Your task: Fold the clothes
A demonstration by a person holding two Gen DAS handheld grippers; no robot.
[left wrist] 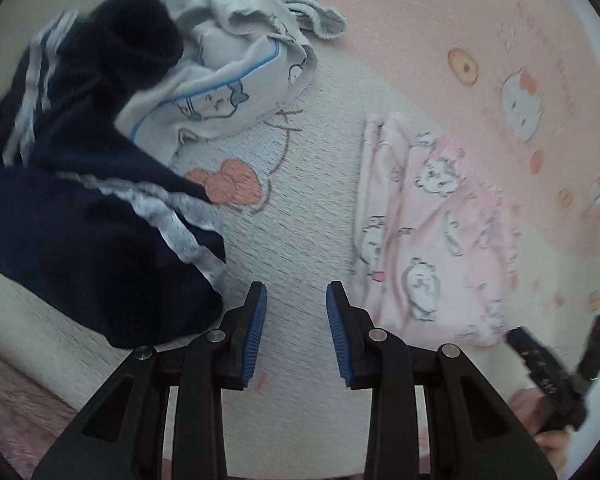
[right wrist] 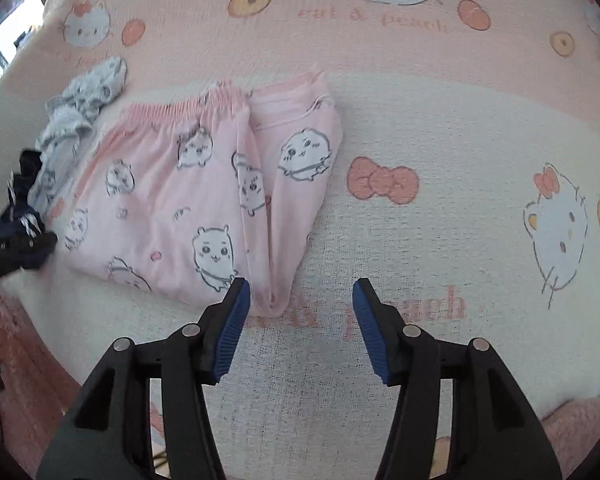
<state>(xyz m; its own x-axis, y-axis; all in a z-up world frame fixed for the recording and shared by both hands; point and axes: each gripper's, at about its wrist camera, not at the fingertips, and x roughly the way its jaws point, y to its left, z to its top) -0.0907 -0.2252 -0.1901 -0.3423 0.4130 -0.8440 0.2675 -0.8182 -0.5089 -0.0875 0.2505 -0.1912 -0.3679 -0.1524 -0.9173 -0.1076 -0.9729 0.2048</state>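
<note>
Hovering over a bed, I hold both grippers with their jaws spread wide and nothing between them. My left gripper (left wrist: 296, 296) hangs above a bare strip of the cat-printed bedspread (left wrist: 300, 208), its blue pads clear of all cloth. My right gripper (right wrist: 300, 292) hangs the same way, its left finger just at the near corner of the pink pyjama trousers (right wrist: 204, 184).

Those pink trousers lie flat in a compact, doubled-over shape, the elastic waistband along the far edge and the legs laid beside it. To my eye they look folded, or nearly so.

Further out to the left sits a crumpled heap: a navy garment with pale stripes (left wrist: 88, 200) nearest my left gripper, and a grey printed garment (left wrist: 228, 72) bunched behind it, the two touching. Neither is folded.

I judge this to be a pause between garments. With the pink pair lying neat, the next move probably calls for a pinch on an edge of the navy piece, drawing it onto the open strip and spreading it flat. The blur in the left view makes its hems hard to pick out.
</note>
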